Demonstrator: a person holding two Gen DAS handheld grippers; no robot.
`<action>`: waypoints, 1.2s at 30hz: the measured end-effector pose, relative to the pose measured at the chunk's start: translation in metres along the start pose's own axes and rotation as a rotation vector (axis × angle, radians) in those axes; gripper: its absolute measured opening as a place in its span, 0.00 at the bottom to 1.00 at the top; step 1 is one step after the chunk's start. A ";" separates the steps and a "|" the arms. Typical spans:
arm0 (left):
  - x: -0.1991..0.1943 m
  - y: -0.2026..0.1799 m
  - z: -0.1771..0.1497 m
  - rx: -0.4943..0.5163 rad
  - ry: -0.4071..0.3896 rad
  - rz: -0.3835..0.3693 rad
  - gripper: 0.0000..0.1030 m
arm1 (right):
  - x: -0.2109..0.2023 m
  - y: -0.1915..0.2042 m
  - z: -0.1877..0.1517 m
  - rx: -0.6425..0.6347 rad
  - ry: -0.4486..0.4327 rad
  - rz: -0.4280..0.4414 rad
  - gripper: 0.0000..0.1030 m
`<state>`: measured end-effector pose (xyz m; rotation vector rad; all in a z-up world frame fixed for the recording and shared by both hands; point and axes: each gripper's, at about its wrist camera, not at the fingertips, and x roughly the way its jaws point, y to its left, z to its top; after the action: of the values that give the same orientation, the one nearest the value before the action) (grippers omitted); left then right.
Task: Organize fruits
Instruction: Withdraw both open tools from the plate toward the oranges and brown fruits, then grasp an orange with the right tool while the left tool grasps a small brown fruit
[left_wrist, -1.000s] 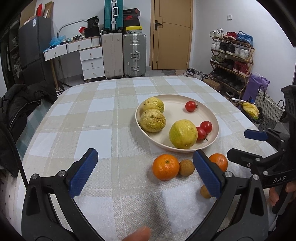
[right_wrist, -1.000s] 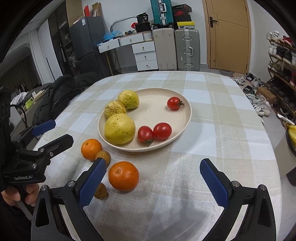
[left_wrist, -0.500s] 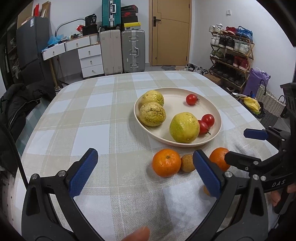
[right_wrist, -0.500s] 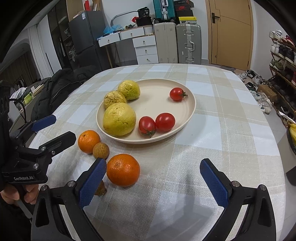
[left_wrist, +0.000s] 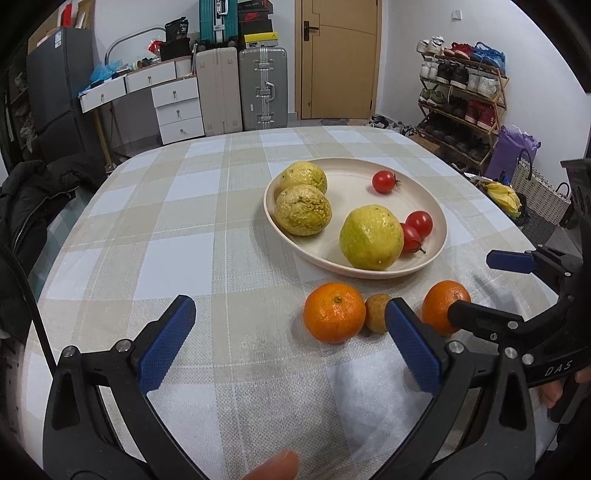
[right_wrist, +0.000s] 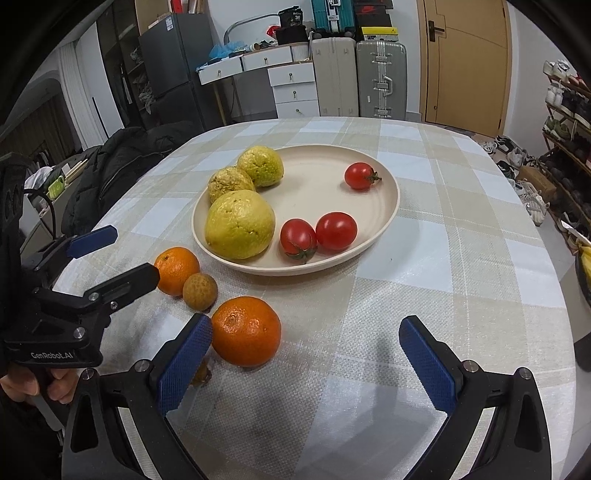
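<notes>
A cream plate (left_wrist: 439, 236) (right_wrist: 391, 206) on the checked tablecloth holds three yellow-green fruits (left_wrist: 371, 237) (right_wrist: 240, 225) and three red tomatoes (left_wrist: 384, 181) (right_wrist: 336, 230). In front of the plate lie two oranges (left_wrist: 334, 312) (right_wrist: 245, 330) with a small brown fruit (left_wrist: 376, 313) (right_wrist: 200, 291) between them. Another small brown fruit (right_wrist: 202, 373) is half hidden behind my right gripper's left finger. My left gripper (left_wrist: 288, 332) is open, low over the cloth, left of the oranges. My right gripper (right_wrist: 306, 350) is open, its left finger beside the nearer orange.
A black jacket (left_wrist: 37, 199) hangs over a chair at the table's left edge. A basket with bananas (left_wrist: 506, 195) and a shoe rack (left_wrist: 461, 103) stand to the right. Suitcases (left_wrist: 262, 88), drawers and a door are behind the table.
Both grippers have moved forward and lower toward the loose fruit. The nearer orange now lies right by my right gripper's left finger. No fruit has moved.
</notes>
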<state>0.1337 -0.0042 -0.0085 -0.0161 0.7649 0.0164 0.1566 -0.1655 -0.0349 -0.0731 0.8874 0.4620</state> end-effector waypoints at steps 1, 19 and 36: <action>0.002 0.000 0.000 0.002 0.006 0.001 0.99 | 0.001 0.000 0.000 0.002 0.002 0.002 1.00; 0.014 0.002 -0.003 0.000 0.050 0.013 0.99 | 0.012 0.008 -0.004 -0.014 0.037 0.010 1.00; 0.026 0.007 -0.003 -0.009 0.082 0.011 0.99 | 0.016 0.007 -0.005 -0.020 0.066 -0.021 1.00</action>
<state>0.1498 0.0025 -0.0289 -0.0214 0.8474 0.0301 0.1587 -0.1548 -0.0490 -0.1168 0.9465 0.4506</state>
